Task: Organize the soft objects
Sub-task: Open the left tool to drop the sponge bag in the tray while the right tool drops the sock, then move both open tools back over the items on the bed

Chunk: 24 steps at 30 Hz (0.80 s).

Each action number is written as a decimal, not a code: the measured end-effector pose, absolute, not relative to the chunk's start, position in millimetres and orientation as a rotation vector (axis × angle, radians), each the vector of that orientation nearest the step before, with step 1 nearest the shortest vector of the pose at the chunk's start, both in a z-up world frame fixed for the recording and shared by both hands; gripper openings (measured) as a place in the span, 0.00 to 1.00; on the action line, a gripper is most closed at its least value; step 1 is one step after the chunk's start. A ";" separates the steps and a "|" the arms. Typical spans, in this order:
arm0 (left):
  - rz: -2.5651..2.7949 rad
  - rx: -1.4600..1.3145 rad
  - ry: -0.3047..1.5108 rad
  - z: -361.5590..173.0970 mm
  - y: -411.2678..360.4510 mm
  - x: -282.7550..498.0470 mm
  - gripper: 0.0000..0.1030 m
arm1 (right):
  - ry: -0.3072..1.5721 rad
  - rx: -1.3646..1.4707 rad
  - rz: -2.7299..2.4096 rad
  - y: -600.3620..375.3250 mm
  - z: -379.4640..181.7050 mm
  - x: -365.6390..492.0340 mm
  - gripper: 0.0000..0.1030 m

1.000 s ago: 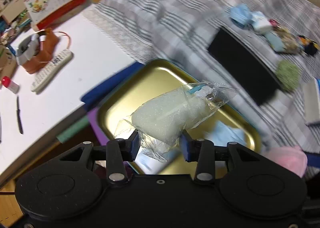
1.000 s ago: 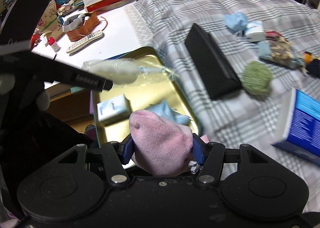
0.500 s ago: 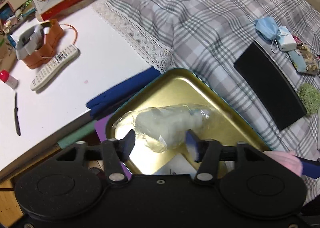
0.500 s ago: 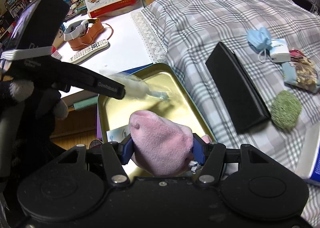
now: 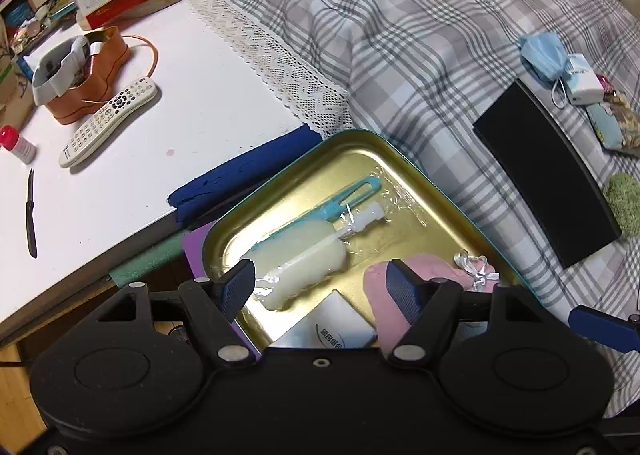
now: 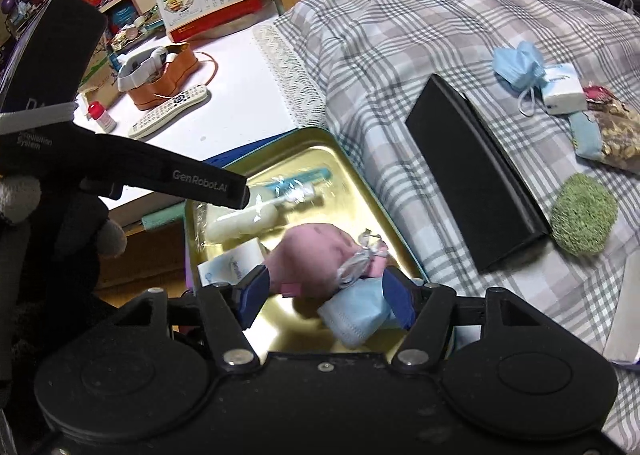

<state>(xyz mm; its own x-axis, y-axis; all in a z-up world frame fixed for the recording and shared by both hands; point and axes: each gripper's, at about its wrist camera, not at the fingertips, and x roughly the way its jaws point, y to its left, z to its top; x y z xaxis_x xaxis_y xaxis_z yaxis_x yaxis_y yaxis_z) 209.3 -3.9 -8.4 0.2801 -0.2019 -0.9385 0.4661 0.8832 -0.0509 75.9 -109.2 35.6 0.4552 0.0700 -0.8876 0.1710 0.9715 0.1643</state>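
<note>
Hovering over gold tray (image 5: pixel 352 143) | left gripper (image 5: pixel 320 287) jaws just opened, clear of wrapped white sponge brush (image 5: pixel 304 259) lying mid-tray | right gripper (image 6: pixel 326 291) jaws just widening, pink plush pouch (image 6: pixel 316 255) loose between them on tray's near edge, against blue mask (image 6: pixel 356 315) | tray overhangs plaid bedspread (image 5: pixel 420 35) edge

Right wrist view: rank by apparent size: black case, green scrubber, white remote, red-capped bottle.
1. black case
2. green scrubber and white remote: look close in size, and the remote lies farther off, so unranked
3. red-capped bottle
</note>
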 end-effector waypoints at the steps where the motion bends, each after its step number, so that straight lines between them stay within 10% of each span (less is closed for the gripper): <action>1: -0.453 0.262 1.205 -8.6 -5.7 208.3 0.66 | 1.101 0.251 -0.066 -111.3 34.2 75.0 0.61; 24: -0.490 0.325 1.183 -9.6 -29.1 197.4 0.69 | 1.039 0.272 -0.190 -164.6 43.3 40.6 0.69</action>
